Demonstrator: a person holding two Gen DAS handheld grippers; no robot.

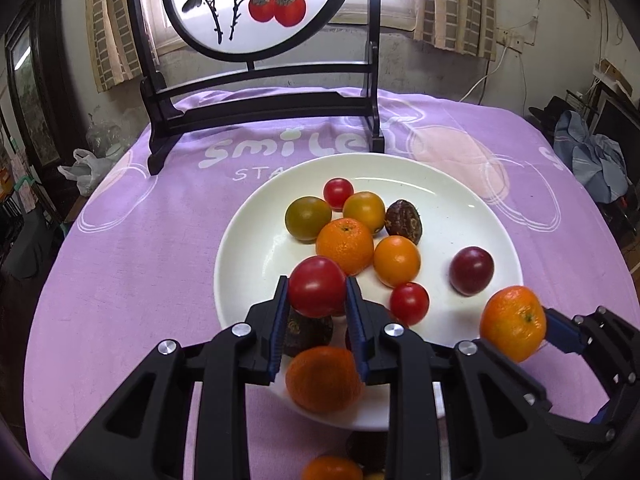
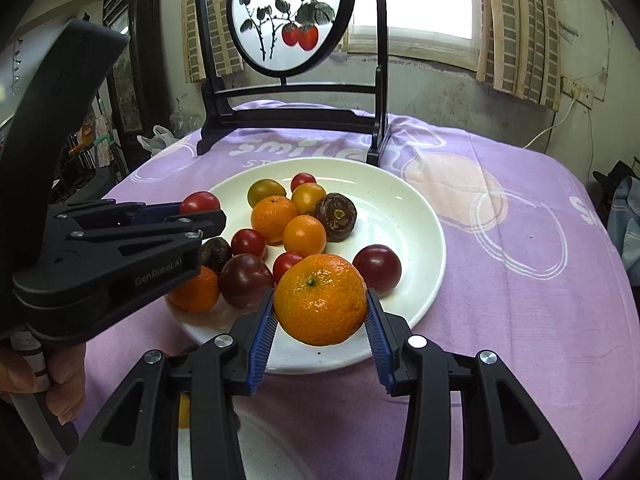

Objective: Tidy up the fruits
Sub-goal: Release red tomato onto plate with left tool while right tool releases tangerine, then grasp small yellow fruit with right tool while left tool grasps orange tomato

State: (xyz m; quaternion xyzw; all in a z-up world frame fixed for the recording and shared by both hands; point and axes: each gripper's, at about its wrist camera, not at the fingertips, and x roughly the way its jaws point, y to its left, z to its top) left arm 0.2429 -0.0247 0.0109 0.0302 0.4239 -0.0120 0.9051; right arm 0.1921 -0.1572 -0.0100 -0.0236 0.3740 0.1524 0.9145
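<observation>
A white plate (image 1: 460, 196) on the purple cloth holds several fruits: oranges, small red and yellow tomatoes, dark plums. My left gripper (image 1: 317, 292) is shut on a red tomato (image 1: 316, 285) above the plate's near rim; in the right wrist view that gripper (image 2: 200, 210) comes in from the left with the red tomato (image 2: 200, 201) showing above its fingers. My right gripper (image 2: 320, 318) is shut on a mandarin orange (image 2: 320, 300) over the plate's (image 2: 416, 208) front edge. In the left wrist view the right gripper (image 1: 516, 326) and the held mandarin (image 1: 513, 322) appear at the right.
A dark wooden stand with a round painted screen (image 1: 256, 4) rises behind the plate. An orange (image 1: 323, 378) and a dark fruit (image 1: 310, 330) lie on the near rim below my left fingers. More fruit (image 1: 332, 469) sits at the bottom edge. A hand (image 2: 60, 376) grips the left handle.
</observation>
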